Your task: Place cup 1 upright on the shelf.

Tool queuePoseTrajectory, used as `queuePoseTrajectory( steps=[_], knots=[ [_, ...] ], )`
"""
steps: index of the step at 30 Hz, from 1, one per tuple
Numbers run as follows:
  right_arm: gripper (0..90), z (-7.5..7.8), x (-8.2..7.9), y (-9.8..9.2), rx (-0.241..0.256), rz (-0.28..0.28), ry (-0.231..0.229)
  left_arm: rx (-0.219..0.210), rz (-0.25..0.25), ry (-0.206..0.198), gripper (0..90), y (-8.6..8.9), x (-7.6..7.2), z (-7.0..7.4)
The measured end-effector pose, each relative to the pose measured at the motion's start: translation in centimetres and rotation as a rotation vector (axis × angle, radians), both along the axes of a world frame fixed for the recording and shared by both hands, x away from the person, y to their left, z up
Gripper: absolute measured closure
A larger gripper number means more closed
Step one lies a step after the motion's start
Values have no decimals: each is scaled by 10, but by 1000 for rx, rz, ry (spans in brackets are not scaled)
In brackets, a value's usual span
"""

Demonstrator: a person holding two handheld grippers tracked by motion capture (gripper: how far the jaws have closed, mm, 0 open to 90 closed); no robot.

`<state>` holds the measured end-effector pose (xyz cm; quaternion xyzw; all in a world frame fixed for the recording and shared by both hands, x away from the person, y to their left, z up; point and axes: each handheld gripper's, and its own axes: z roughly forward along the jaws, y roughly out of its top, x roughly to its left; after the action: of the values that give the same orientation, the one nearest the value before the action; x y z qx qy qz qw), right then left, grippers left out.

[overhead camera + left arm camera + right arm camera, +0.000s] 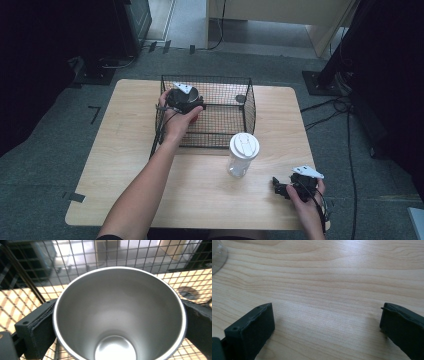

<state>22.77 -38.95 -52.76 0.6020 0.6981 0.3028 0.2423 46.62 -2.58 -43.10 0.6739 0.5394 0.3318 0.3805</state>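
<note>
Steel cup [120,315] sits clamped between the left gripper [185,100] fingers [41,327], inside the wire basket [230,90] at its left end. Near right on the worktop [120,150], the right gripper [280,186] rests with fingers [252,330] spread apart, beside a lidded clear tumbler [242,155].

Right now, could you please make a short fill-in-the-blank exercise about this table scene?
1. The left gripper is shut on a metal ____.
2. It holds it inside the wire ____.
3. The clear tumbler has a ____ lid.
4. The right gripper hangs over the table with its jaws ____.

Missing words: cup; basket; white; open
</note>
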Motion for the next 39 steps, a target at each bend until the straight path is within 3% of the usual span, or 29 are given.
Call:
queuePoseTrajectory(
  steps=[16,31,39],
  knots=[
    [0,0,0,0,0,0,0,-4,-11,-138,0,-1,-9,11],
    [0,0,0,0,0,0,0,-47,-25,-202,0,0,-19,26],
    [0,0,0,0,0,0,0,-60,-59,-249,0,2,-34,42]
  ],
)
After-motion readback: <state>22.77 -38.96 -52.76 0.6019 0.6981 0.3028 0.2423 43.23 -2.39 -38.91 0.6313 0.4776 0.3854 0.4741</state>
